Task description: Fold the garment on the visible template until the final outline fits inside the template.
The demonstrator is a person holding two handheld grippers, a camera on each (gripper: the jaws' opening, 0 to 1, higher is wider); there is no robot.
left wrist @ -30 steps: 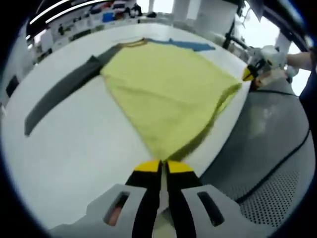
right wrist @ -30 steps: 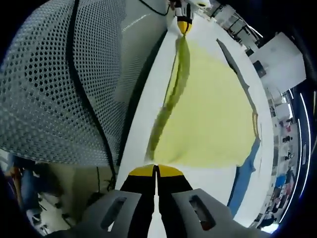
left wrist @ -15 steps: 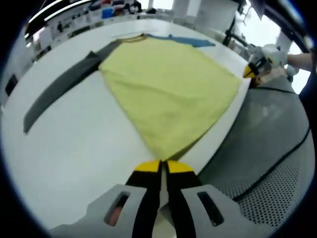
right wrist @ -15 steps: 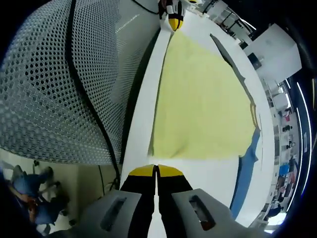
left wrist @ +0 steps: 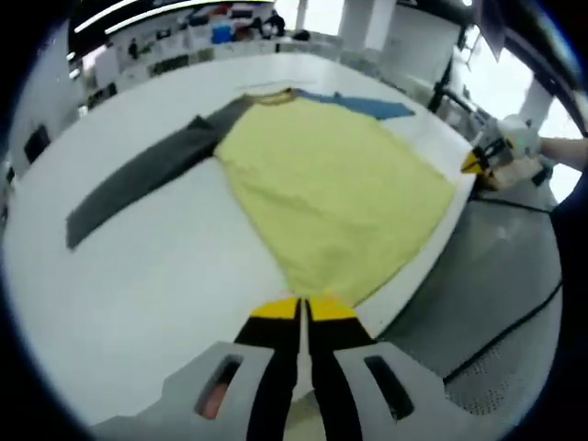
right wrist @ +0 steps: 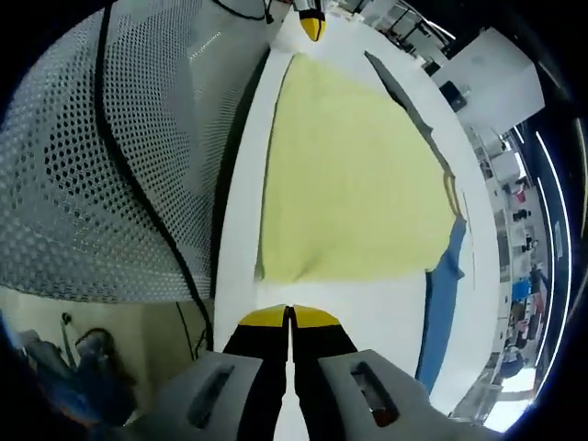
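In the left gripper view, the left gripper (left wrist: 304, 310) has its fingers pressed together with nothing between them, just short of the near corner of the shirt (left wrist: 335, 188). The shirt lies flat on the white surface (left wrist: 156, 266), its yellow body spread near the surface's edge. Its grey sleeve (left wrist: 147, 175) stretches out to the left and its blue sleeve (left wrist: 363, 104) lies at the far end. The right gripper (left wrist: 480, 162) sits at the far right corner of the shirt.

In the right gripper view, the right gripper (right wrist: 289, 317) has its fingers clenched on nothing, just beside the shirt's (right wrist: 354, 179) near hem. The blue sleeve (right wrist: 443, 294) runs along the right, the grey sleeve (right wrist: 409, 101) farther off. The left gripper (right wrist: 310, 23) shows at the far corner. A perforated mat (right wrist: 101, 156) and a black cable (right wrist: 152, 211) lie off the surface's (right wrist: 363, 312) edge.
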